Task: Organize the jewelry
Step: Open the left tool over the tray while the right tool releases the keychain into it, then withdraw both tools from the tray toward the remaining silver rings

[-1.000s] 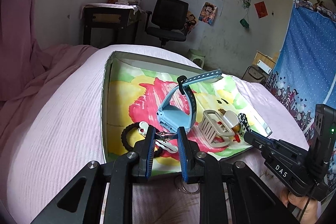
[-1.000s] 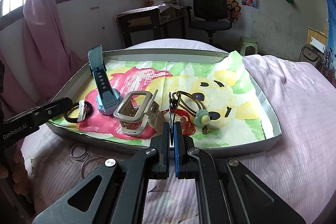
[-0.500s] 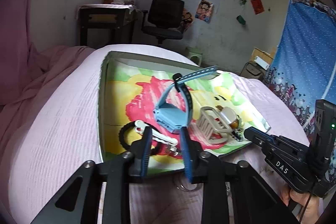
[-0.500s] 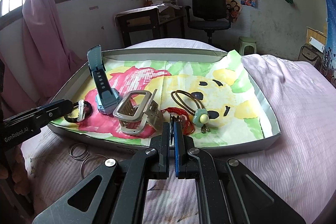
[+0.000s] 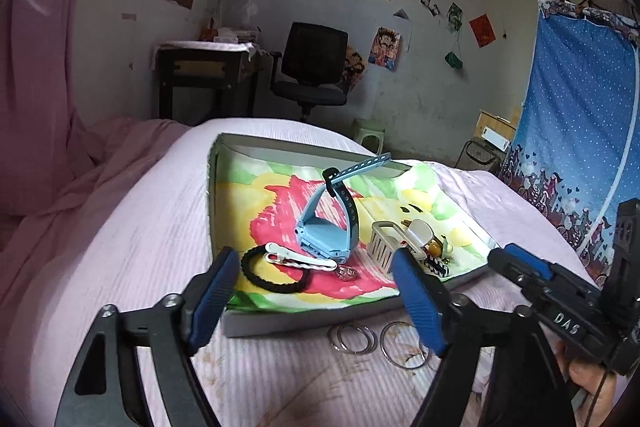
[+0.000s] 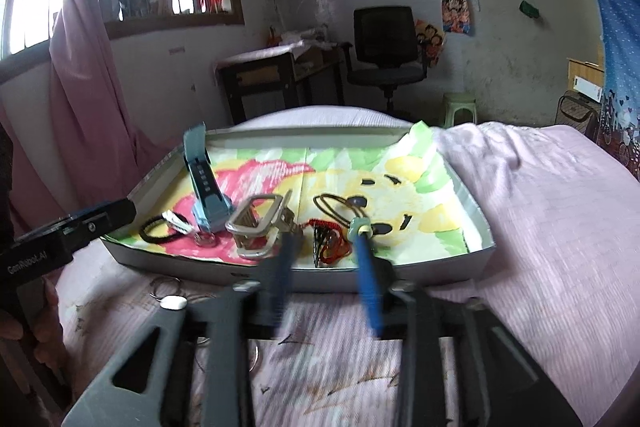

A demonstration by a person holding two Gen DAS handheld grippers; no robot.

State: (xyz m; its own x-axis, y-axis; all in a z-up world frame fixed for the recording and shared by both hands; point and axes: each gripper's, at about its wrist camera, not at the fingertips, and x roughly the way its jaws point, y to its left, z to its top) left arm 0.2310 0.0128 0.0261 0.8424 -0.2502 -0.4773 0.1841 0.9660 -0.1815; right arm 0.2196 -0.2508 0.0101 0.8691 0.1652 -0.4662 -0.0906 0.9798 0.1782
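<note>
A shallow tray [image 5: 280, 323] lined with bright painted paper lies on the pink bed. In it are a blue watch [image 5: 324, 227], a black bracelet [image 5: 272, 279], a white hair clip [image 5: 300, 261], a small silver charm [image 5: 347, 273] and a beige claw clip [image 5: 386, 243]. My left gripper [image 5: 314, 261] hovers at the tray's near edge, its jaws opening wide and empty. In the right wrist view, a red cord with a black piece [image 6: 330, 247] and a jade pendant [image 6: 358, 225] lie in the tray. My right gripper [image 6: 324, 247] is blurred, its jaws opening, and grips nothing.
Several metal rings [image 5: 354, 339] lie on the bedspread in front of the tray, with a small white piece [image 6: 173, 303] beside them. A desk [image 5: 208, 67] and an office chair [image 5: 312, 67] stand behind the bed. A blue curtain [image 5: 580, 107] hangs at the right.
Both grippers have opened and drawn back from the tray. The left let go of the small pieces by the white clip. The right let go of the red cord's black piece.
</note>
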